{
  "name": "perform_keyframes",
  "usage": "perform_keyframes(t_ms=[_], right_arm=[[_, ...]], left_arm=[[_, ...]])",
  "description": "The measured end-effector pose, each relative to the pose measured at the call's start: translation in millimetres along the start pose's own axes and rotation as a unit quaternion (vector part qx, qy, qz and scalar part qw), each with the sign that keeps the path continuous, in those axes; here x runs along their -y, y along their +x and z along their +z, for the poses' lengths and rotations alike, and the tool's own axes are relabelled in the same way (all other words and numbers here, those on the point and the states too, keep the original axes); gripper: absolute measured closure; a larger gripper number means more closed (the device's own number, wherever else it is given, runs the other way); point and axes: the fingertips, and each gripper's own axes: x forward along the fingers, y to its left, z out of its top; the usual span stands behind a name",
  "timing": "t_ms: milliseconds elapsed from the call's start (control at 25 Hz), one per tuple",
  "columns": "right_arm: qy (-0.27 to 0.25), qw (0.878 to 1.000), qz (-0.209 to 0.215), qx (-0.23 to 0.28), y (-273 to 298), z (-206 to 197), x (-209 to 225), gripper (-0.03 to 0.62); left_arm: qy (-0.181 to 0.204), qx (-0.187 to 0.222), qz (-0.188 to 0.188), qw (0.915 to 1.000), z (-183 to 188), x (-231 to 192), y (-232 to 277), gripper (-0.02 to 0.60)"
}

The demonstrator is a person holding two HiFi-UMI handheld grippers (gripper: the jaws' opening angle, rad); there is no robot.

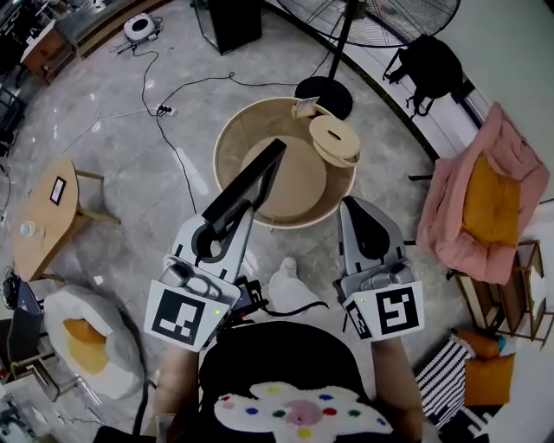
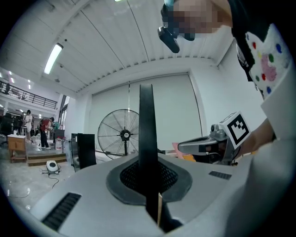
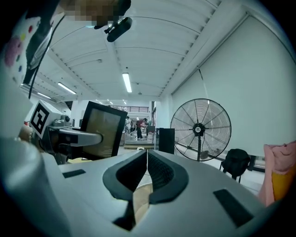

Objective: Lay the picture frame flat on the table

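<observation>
The picture frame (image 1: 249,183) is black with a tan inside. It stands upright on edge above the near side of the round wooden table (image 1: 227,138), with my left gripper (image 1: 223,227) shut on its lower edge. In the left gripper view the frame (image 2: 147,134) is a thin dark bar rising from between the jaws of the left gripper (image 2: 149,187). My right gripper (image 1: 356,210) hovers beside it at the table's near right rim, shut and empty. In the right gripper view the right gripper (image 3: 146,169) has its pads together, and the frame (image 3: 99,130) shows at left.
A small round wooden stand (image 1: 336,140) sits on the table's far right. A big floor fan (image 1: 381,17) and a black backpack (image 1: 428,60) stand beyond it. A pink armchair (image 1: 485,208) is at right. A small side table (image 1: 48,212) and cables lie at left.
</observation>
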Motion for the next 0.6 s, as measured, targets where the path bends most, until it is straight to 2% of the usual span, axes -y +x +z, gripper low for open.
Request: perform_keyframes(t_ms=[240, 600], right_arm=[[0.001, 1.000, 0.009, -0.006, 22, 2, 27, 0.560], [0.008, 1.000, 0.003, -0.012, 32, -1, 42, 0.560]], left_arm=[[-0.005, -0.013, 0.008, 0.9999, 2, -8, 30, 0.558], [0.000, -0.022, -0.004, 0.9998, 3, -9, 51, 0.558]])
